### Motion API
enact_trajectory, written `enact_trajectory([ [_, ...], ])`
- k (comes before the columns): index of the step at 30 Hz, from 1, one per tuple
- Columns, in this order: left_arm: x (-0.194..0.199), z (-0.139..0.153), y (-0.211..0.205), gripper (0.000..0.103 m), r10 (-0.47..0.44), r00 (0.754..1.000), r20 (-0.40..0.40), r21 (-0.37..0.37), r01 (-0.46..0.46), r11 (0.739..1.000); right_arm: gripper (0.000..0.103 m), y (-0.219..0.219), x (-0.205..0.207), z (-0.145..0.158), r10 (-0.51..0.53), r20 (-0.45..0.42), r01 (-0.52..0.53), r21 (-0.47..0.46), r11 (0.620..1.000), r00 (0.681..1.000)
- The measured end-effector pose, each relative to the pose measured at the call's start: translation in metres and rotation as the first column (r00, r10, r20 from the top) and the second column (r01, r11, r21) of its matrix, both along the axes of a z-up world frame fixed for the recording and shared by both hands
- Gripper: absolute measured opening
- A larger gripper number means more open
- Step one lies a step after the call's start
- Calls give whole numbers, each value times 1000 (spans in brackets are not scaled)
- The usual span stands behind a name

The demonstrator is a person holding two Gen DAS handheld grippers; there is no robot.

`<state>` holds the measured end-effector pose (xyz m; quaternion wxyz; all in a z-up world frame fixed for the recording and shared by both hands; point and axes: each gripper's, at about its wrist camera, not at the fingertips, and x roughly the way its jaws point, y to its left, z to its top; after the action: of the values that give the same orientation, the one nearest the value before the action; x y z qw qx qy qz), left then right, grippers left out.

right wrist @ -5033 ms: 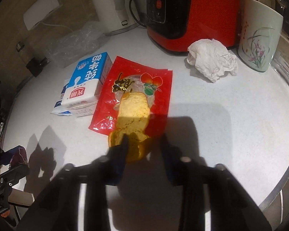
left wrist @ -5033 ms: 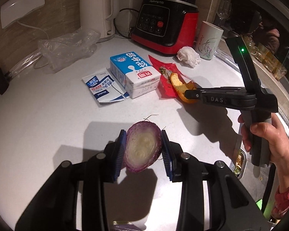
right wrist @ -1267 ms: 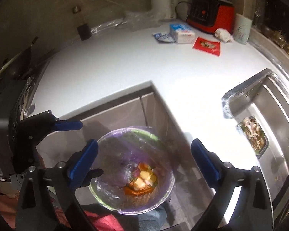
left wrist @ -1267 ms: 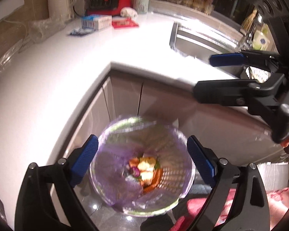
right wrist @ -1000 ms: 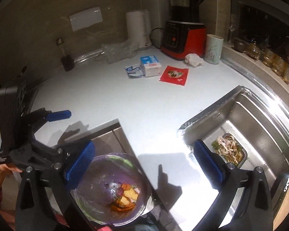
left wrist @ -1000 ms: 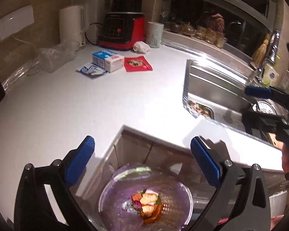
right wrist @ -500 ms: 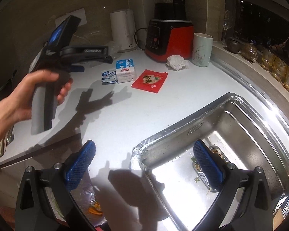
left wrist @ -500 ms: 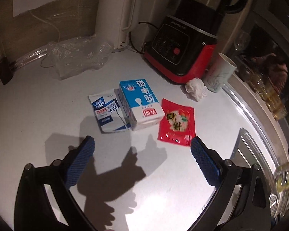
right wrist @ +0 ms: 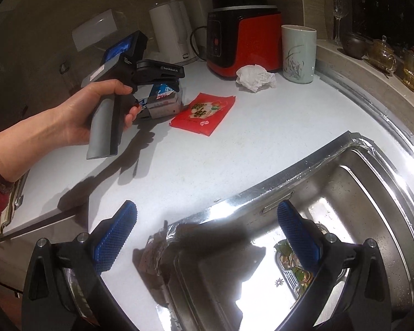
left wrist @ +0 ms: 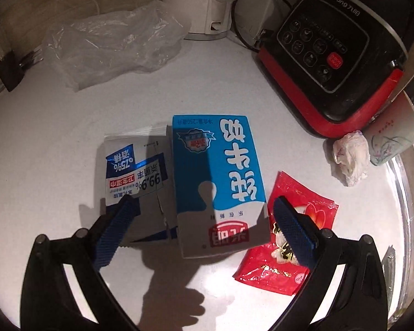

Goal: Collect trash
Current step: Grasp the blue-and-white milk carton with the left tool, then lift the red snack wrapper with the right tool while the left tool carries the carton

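milk carton (left wrist: 220, 184), blue and white, lies flat on the white countertop (left wrist: 55, 165) toward the back edge, in front of the appliances. touching its left side: a flattened blue-white wipes packet (left wrist: 135, 176), partly tucked under the carton edge. just beside its right side: a red snack wrapper (left wrist: 287, 245), flat on the countertop. further right, near the red blender base (left wrist: 336, 55), a crumpled white tissue (left wrist: 350, 160) sits just beside a pale ceramic cup (left wrist: 394, 140) with a plant motif. behind the carton, a crumpled clear plastic bag (left wrist: 110, 44) lies near the back edge, next to a white electric kettle (left wrist: 204, 2). left gripper (left wrist: 204, 234): jaws spread wide, nothing between them, straddling the near end of the carton; left blue pad over the wipes packet, right blue pad over the red wrapper. contact with the carton cannot be confirmed. in the right wrist view, a hand (right wrist: 93, 110) grips the handle of the left gripper, red sleeve at the wrist, tool poised over the carton (right wrist: 164, 98). right gripper (right wrist: 207, 237): jaws spread wide, empty, positioned well apart from the trash, over the front edge of the countertop where it meets the steel sink (right wrist: 372, 193). sink strainer holds food scraps (right wrist: 289, 256), partly hidden behind the right pad.
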<state>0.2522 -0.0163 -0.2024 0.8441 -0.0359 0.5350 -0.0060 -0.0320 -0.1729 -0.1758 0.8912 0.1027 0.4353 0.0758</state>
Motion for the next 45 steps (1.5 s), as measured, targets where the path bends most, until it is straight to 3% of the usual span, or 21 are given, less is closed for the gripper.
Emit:
enact_trajectory([
  [1,1,-2,-3,95,-10,1000,4,11,10,1000,101,-3,4,-2,3,-1,-3,8,1000,1000],
  [3,0,-2,-9,84,-46,999,21,32,45,998,101,-8,10,-6,12,-5,-11,27,1000,1000],
  [4,0,-4,-12,68,-70,997,16,33,70,997,101,-10,14,-8,16,-7,-16,37,999,1000],
  [9,0,-1,-11,66,-110,994,25,44,109,993,101,-13,32,-15,49,-16,-48,49,998,999],
  [13,-10,21,-4,66,-124,989,84,32,122,992,101,-13,56,-17,61,-14,-61,47,997,998],
  [17,-39,52,13,66,-150,979,139,31,148,989,101,-5,94,-20,50,-21,-49,43,998,999],
  [23,-93,86,54,66,-135,971,197,34,131,991,101,15,158,-43,-20,-119,21,6,1000,993],
  [30,-143,98,104,66,-75,977,201,-7,78,997,101,46,199,-54,-153,-164,143,-68,987,975],
  [35,-168,99,126,65,-71,976,208,-46,82,996,101,74,217,-64,-202,-181,171,-170,970,963],
  [38,-174,90,134,61,-85,976,199,-54,98,994,101,78,223,-78,-211,-219,175,-174,969,953],
  [41,-173,79,144,52,-72,982,177,-54,83,995,92,82,221,-78,-209,-174,173,-204,964,962],
  [43,-170,74,151,51,-53,983,175,-65,66,996,76,83,220,-75,-201,-153,168,-204,965,968],
  [44,-169,72,153,49,-54,983,176,-71,67,995,64,83,220,-73,-199,-154,166,-204,965,968],
  [45,-169,70,154,49,-59,982,177,-74,73,995,37,83,220,-70,-193,-153,161,-200,966,969],
])
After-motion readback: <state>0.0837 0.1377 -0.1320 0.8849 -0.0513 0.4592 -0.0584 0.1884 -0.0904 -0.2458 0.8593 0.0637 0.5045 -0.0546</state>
